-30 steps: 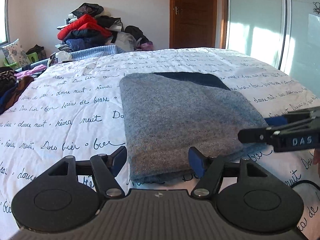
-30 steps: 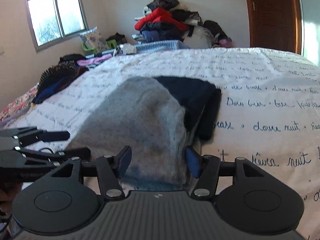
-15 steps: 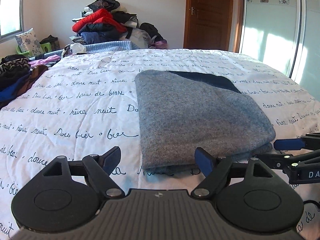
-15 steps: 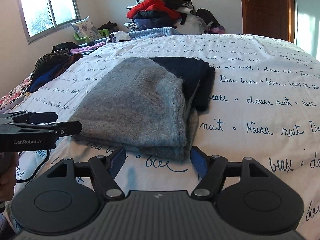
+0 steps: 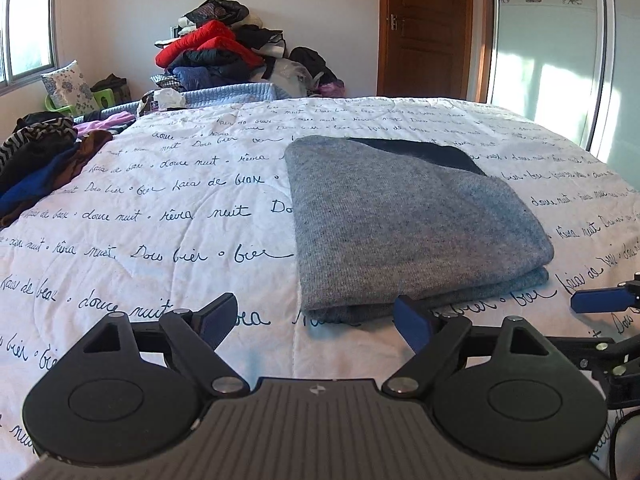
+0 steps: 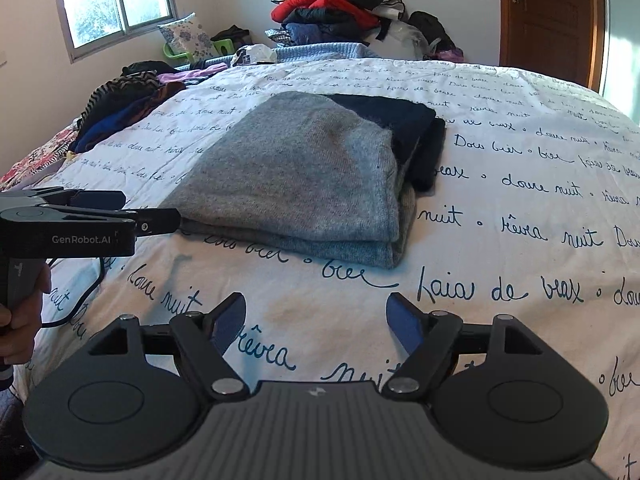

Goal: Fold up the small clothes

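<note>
**Folded grey garment lies on the bed, both grippers let go**

The bed, covered in a white quilt printed with script, fills both views. A loose heap of unfolded clothes sits at its left edge, with a bigger pile of clothes beyond the far end.

Near the bed's near edge lies the folded grey garment, a dark part showing at its far side. It is doubled over, its long axis running away from the cameras, the stacked layers facing the person.

The left hand-held gripper is released, its jaws having just been opening, nothing between them; the garment's near left corner lies just ahead of its right finger. The right hand-held gripper is likewise released, jaws just widened and empty, with bare quilt between it and the garment's near right corner. The left looks nearer.

This fold seems finished.
</note>
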Tool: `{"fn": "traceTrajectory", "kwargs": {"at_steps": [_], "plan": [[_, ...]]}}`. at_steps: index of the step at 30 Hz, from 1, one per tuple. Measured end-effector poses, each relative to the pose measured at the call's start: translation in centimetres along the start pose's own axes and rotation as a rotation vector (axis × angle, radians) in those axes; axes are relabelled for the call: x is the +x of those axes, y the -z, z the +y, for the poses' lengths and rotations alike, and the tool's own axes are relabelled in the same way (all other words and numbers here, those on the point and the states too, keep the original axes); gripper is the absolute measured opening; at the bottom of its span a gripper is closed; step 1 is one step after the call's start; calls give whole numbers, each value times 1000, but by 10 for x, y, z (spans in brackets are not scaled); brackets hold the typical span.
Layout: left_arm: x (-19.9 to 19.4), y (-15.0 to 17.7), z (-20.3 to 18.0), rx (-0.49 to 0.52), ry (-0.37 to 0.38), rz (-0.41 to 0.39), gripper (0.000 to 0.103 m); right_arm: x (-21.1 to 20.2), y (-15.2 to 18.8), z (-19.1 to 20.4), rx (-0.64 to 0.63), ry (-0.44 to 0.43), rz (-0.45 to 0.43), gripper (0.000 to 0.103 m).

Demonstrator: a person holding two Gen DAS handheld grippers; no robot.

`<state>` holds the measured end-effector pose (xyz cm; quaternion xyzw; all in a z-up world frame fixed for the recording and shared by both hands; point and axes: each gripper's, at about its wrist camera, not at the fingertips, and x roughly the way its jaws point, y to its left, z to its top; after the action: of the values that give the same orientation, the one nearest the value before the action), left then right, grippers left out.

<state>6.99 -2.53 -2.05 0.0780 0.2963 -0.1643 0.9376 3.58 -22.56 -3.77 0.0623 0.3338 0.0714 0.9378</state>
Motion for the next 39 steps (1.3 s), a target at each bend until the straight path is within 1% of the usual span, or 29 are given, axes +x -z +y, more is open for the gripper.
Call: {"fn": "traceTrajectory", "kwargs": {"at_steps": [4, 6, 11, 15, 18, 20, 23, 25, 27, 28, 29, 30, 31, 32, 34, 36, 37, 39], "plan": [[-2, 6, 3, 35, -42, -13, 87, -4, -6, -9, 63, 1, -29, 78], [0, 9, 5, 45, -60, -12, 87, -5, -8, -14, 94, -22, -36, 78], [11, 10, 14, 25, -85, 6, 87, -1, -14, -11, 114, -47, -56, 78], [22, 8, 15, 27, -112, 22, 87, 7, -16, -11, 144, -76, -63, 78], [24, 7, 19, -13, -119, 9, 87, 13, -17, -16, 188, -86, -76, 78], [24, 7, 21, -38, -123, -4, 87, 15, -17, -24, 250, -89, -91, 78], [24, 8, 28, -80, -140, -18, 88, 19, -17, -42, 360, -129, -103, 78], [26, 10, 35, -121, -144, -5, 88, 22, -19, -47, 389, -161, -106, 78], [28, 11, 40, -150, -156, 11, 88, 25, -21, -45, 367, -177, -100, 78], [29, 12, 42, -155, -174, 20, 88, 27, -23, -43, 355, -151, -93, 77], [29, 12, 42, -156, -197, 27, 88, 25, -23, -40, 350, -99, -105, 77], [27, 12, 44, -157, -219, 28, 87, 19, -23, -37, 329, -22, -146, 77], [25, 12, 45, -158, -220, 24, 87, 12, -24, -32, 294, 19, -187, 79], [22, 11, 47, -158, -213, 18, 87, 7, -27, -29, 263, 21, -215, 79], [15, 10, 45, -149, -210, 8, 87, 3, -32, -23, 220, -47, -230, 79], [8, 8, 41, -139, -206, -7, 88, 9, -35, -20, 210, -86, -205, 77], [4, 6, 40, -140, -197, -14, 88, 16, -36, -19, 211, -81, -176, 77], [-2, 4, 35, -140, -167, -26, 89, 31, -34, -20, 218, -25, -105, 77]]}}
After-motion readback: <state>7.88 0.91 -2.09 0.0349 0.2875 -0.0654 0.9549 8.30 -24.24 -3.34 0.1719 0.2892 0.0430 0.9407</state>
